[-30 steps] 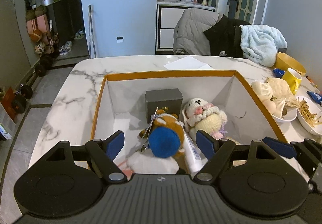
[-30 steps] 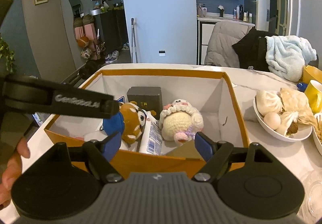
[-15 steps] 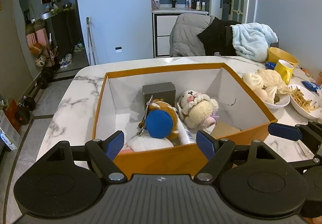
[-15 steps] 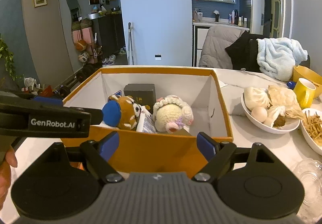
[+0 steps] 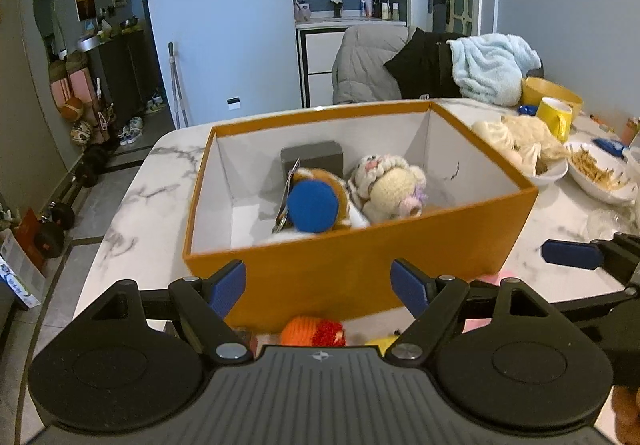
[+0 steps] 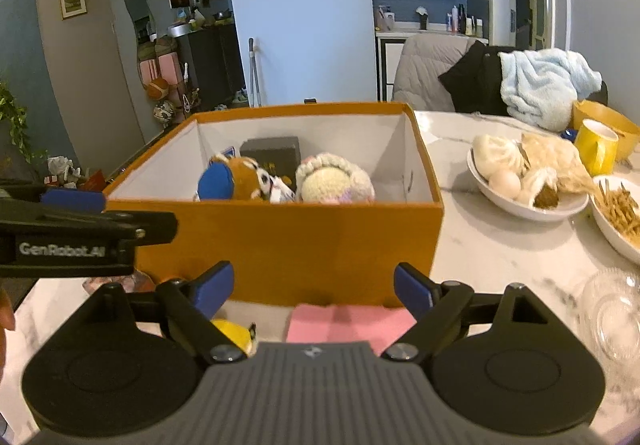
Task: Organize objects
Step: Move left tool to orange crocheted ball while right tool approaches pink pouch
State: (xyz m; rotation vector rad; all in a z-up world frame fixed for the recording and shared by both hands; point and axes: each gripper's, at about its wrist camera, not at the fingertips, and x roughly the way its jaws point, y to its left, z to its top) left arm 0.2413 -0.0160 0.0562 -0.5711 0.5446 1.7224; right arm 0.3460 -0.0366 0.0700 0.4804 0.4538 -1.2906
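Observation:
An orange box [image 5: 360,269] [image 6: 288,245] on the marble table holds a brown plush with a blue ear [image 5: 316,203] [image 6: 236,181], a cream knitted doll [image 5: 394,185] [image 6: 334,181] and a dark grey box [image 5: 312,159] [image 6: 270,153]. In front of the box lie an orange-red knitted toy [image 5: 314,331], a yellow toy [image 6: 234,329] and a pink cloth [image 6: 348,323]. My left gripper [image 5: 318,287] is open and empty before the box's near wall. My right gripper [image 6: 312,289] is open and empty above the pink cloth.
White bowls of buns [image 6: 520,185] and fries [image 6: 620,213], a yellow mug [image 6: 598,145], a yellow bowl [image 5: 552,91] and a clear glass dish [image 6: 612,317] stand to the right. Chairs with jackets and a light blue towel [image 5: 488,69] stand behind the table.
Both grippers have pulled back from over the box toward the near edge. The box's front wall and the loose items before it have come into view. Both stay open.

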